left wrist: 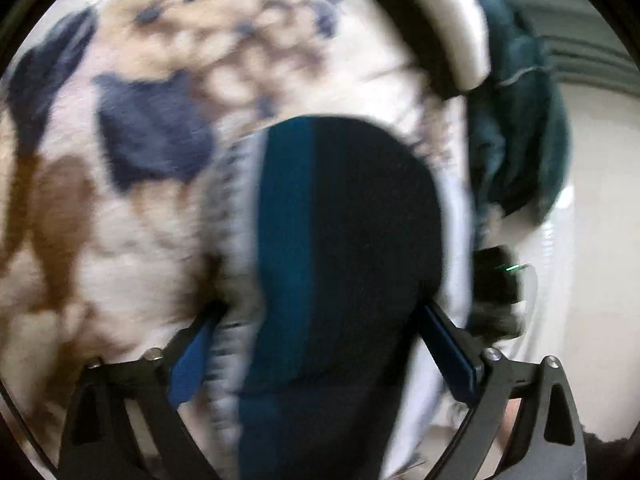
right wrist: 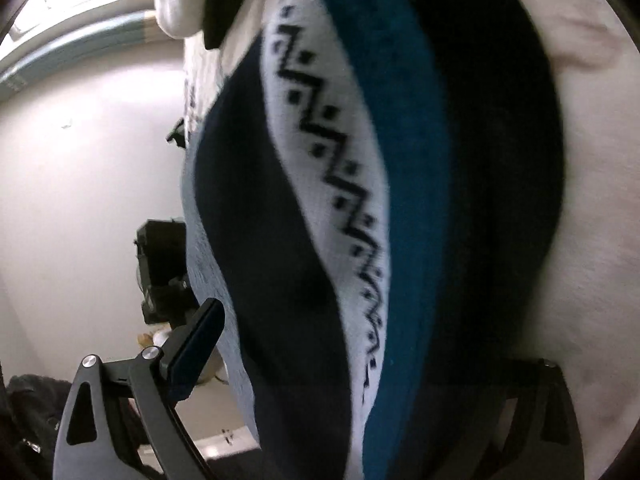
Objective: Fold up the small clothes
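Observation:
A small knitted garment with black, teal and white bands and a black zigzag pattern fills the middle of both views. My left gripper has its blue-padded fingers on either side of the garment, closed on its bulk. My right gripper holds the same garment; its left finger shows, the right finger is hidden behind the cloth. The left wrist view is blurred by motion.
A fleece blanket with cream, brown and navy patches lies below in the left view. A dark green cloth hangs at the right. A white-gloved hand shows at the top. A pale wall and a black device show in the right view.

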The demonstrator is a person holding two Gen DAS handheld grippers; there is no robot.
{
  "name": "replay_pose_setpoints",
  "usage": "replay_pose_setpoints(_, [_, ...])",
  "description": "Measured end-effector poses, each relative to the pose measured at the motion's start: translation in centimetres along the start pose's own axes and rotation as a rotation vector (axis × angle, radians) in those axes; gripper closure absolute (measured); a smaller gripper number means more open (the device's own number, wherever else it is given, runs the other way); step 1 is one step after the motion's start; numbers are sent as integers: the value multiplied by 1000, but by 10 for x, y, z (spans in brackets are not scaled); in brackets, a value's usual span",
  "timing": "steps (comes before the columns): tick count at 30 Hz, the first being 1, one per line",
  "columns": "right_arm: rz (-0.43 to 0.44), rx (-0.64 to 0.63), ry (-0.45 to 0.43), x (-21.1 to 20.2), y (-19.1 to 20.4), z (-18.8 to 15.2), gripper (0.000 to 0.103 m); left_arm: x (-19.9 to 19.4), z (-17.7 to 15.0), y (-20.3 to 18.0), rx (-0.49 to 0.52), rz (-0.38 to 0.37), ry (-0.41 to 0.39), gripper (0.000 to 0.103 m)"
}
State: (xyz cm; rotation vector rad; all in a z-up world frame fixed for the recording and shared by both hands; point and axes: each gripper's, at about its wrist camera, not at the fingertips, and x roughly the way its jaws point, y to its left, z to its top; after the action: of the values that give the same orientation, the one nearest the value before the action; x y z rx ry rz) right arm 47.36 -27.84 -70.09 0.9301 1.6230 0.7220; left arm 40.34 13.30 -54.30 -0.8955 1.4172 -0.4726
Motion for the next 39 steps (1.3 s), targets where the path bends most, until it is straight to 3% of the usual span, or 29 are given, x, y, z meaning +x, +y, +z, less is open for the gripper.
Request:
replay_pose_setpoints(1, [15,13,-33,-4,0,-4,55,-2,-1,-7,8,-13,-3,66])
replay_pose_setpoints(2, [26,26,-63,-7,1,-6,63,-4,1,-15,24,7,-12,71])
replay_pose_setpoints(7, [61,40,-151,-31,24,-8,68,-28,23,-51,45,-15,-35,78])
replay_pose_setpoints(13, [65,-22,-222,-71,74,23,69,-47,91,-125,156,-45,-58,78])
replay_pose_setpoints(16, [69,-62,-273,-101,108,71,69,-52,146,-166,214,-57,-88,78])
replay_pose_setpoints(20, [63,-116,-334,-133,154,144,69,-53,248,-213,269,-55,-148,77])
replay_pose_setpoints(25, [15,-158,-358,-146,195,264,69,-36,349,-221,256,22,-161,71])
replay_pose_setpoints(26, [-16,-163,-357,-141,200,288,69,-27,373,-217,251,88,-148,69])
replay_pose_setpoints(28, [-82,-148,-323,-125,198,322,68,-24,386,-195,232,159,-109,63])
replay_pose_setpoints(29, [-125,-130,-318,-119,196,332,62,-17,393,-189,224,192,-87,52])
replay_pose_setpoints(30, [-185,-106,-319,-113,191,339,55,-15,393,-184,231,228,-87,46])
replay_pose_setpoints(32, [-218,-77,-321,-111,184,342,44,-19,384,-181,265,276,-111,19])
replay_pose_setpoints(34, [-256,-67,-354,-121,184,333,37,-26,367,-183,311,338,-147,15])
replay_pose_setpoints(35, [-319,-91,-377,-128,187,324,33,-30,354,-186,344,394,-180,15])
replay_pose_setpoints(36, [-404,-123,-415,-132,195,311,19,-32,352,-190,364,436,-204,15])
replay_pose_setpoints(38, [-612,-166,-486,-136,213,288,6,-34,327,-200,421,570,-276,15])
replay_pose_setpoints(39, [-741,-194,-521,-135,219,271,5,-33,313,-203,442,635,-308,15])
